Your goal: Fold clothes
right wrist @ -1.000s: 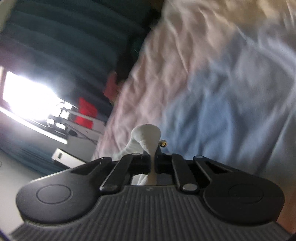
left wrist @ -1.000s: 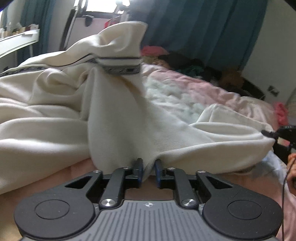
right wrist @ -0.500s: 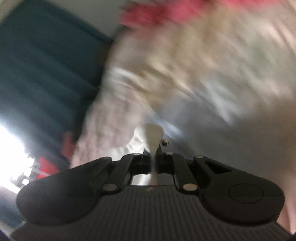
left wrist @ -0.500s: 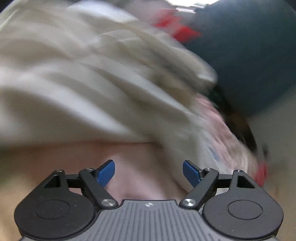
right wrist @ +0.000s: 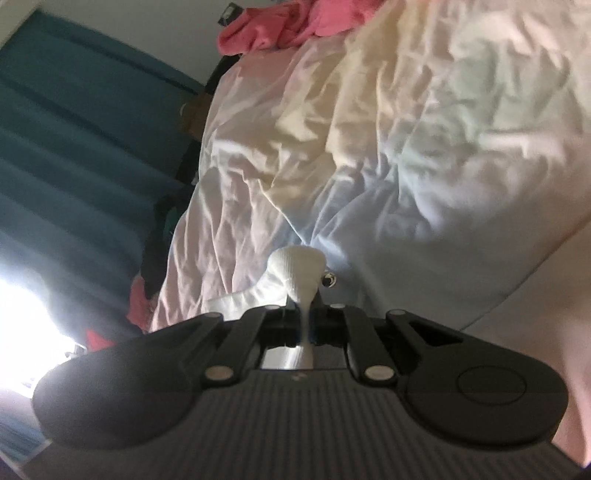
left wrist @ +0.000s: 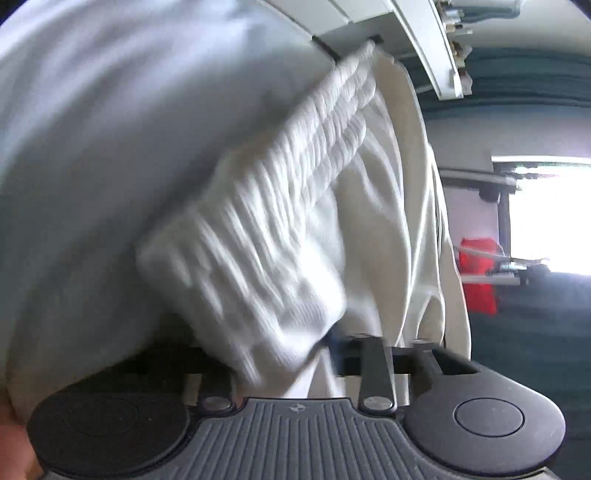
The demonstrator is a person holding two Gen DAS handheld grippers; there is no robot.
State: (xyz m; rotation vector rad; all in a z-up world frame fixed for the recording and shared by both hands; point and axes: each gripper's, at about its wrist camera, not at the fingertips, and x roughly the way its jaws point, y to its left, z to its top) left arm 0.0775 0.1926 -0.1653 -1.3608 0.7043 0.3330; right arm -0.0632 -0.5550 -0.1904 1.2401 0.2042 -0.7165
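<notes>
Cream garment [left wrist: 391,206] fills most of the left wrist view, hanging in long folds w/ a ribbed cuff or hem band [left wrist: 266,236] draped right over the left tool [left wrist: 334,350]. Fabric covers the fingers there, so can't tell if that tool is clenched or released; only its right linkage arm shows, beside cloth that runs down between the arms. Left part of that view is blurred grey-white cloth, too soft to say what it is.

Right wrist view: a small bunched knob of the same white fabric [right wrist: 297,271] sticks up between the fingers of the right tool [right wrist: 304,321], w/ a thin strip running down thru the gap toward the body. Jaws are pressed together on it, so right tool is clenched on the garment. A small dark round metal bit sits just beside the knob, right side.

Beyond the knob, the bed [right wrist: 406,155] w/ a crumpled pale pink/cream/bluish sheet. Pink clothing [right wrist: 273,31] lies at the far end of the bed. Teal curtain [right wrist: 74,122] to the left, bright window glare low left.

Left wrist view bkgd: a red item [left wrist: 478,275] near a bright window, white shelf edge up top.
</notes>
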